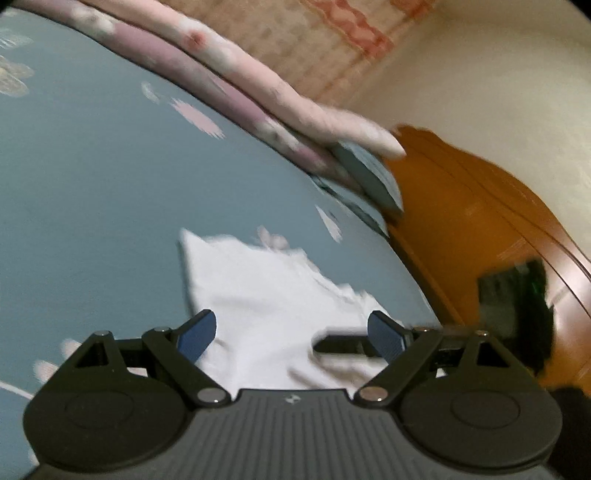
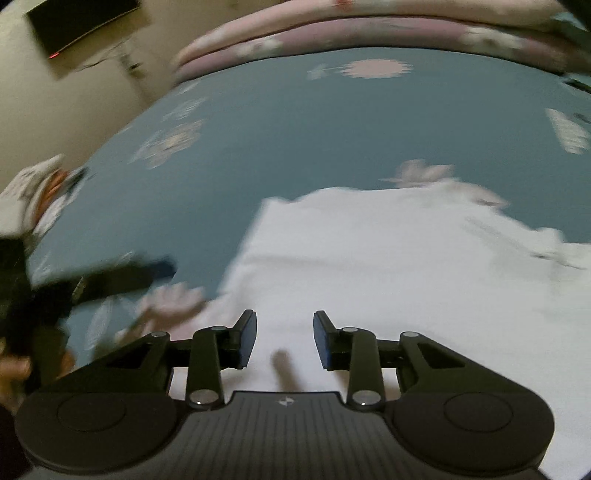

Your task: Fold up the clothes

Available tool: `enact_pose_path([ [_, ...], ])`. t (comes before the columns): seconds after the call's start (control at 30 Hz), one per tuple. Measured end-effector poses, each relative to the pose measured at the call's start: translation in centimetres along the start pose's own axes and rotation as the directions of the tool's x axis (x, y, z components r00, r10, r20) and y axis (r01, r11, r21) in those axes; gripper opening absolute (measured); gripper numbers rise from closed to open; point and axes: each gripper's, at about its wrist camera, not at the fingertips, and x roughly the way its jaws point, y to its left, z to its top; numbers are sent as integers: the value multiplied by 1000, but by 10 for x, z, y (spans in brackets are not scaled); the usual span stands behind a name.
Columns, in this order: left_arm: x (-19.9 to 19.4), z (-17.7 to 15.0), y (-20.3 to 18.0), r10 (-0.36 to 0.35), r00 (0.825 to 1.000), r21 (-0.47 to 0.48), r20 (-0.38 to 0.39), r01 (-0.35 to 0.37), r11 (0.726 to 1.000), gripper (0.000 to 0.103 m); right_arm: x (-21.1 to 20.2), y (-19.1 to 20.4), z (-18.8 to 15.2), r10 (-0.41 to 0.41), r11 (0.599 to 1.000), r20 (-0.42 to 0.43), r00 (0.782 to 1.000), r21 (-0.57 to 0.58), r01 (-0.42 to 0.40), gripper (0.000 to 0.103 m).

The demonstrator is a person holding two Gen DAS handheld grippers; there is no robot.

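A white cloth (image 2: 388, 280) lay on the bed (image 2: 295, 122), near its front edge. It looked flat, with one straight edge on the left side and a bumpy, wrinkled edge at the far side. The pictures were blurry, so I could not tell what kind of clothing it was, or how many times it was folded over. It might have been spread out and waiting for a fold, or it might have been partly folded with more folds to come. I could not say which.

The left gripper (image 1: 291, 334) hung just over the near part of the white cloth. Its blue fingers (image 1: 195, 336) were spread wide apart and held nothing. The right gripper (image 2: 284, 341) hung over the cloth too. Its fingers (image 2: 246, 339) had a smaller gap between them, and nothing was in that gap either. A hand (image 2: 33, 192) in a pale glove showed at the left side of the right camera's view.

The bed had a blue-grey sheet with pale pink flowers on it. A pink and purple quilt (image 1: 236, 77) lay rolled along the far side. A brown wooden bed end (image 1: 480, 221) stood by a cream wall (image 1: 498, 81). A dark flat thing (image 2: 81, 22) hung on the wall.
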Motion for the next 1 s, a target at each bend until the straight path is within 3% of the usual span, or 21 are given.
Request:
enact_pose_path([
  [0.13, 23, -10, -8, 9, 996, 58, -92, -3, 998, 89, -4, -30, 13, -52, 998, 45, 998, 19, 52, 38],
  [0.2, 33, -12, -2, 46, 988, 39, -145, -40, 998, 88, 1, -30, 28, -24, 999, 73, 997, -20, 25, 38],
  [0.27, 34, -13, 4, 28, 988, 8, -149, -27, 1000, 88, 11, -20, 47, 32, 996, 76, 997, -88, -25, 38],
  [0.5, 31, -11, 15, -24, 987, -65, -161, 13, 998, 87, 80, 15, 90, 125, 946, -50, 991, -294, -134, 38],
  [0.63, 30, -11, 14, -19, 986, -69, -165, 8, 998, 85, 110, 20, 94, 114, 927, -121, 986, -345, -150, 38],
  [0.7, 29, -11, 14, -15, 986, -69, -167, 4, 998, 85, 113, 21, 92, 119, 923, -140, 983, -348, -161, 33],
  [0.73, 29, -11, 13, -13, 986, -67, -167, 1, 998, 85, 114, 21, 91, 121, 922, -150, 981, -350, -167, 24],
  [0.77, 29, -11, 13, -10, 986, -65, -167, -1, 998, 85, 115, 23, 89, 115, 920, -150, 982, -356, -163, 5],
  [0.9, 27, -10, 11, 0, 986, -70, -169, -12, 997, 85, 114, 28, 86, 28, 930, -48, 998, -364, -44, 0],
  [1.0, 20, -8, 15, -4, 989, -101, -151, -11, 995, 81, 112, 18, 92, 3, 959, 28, 1000, -284, 6, 0],
])
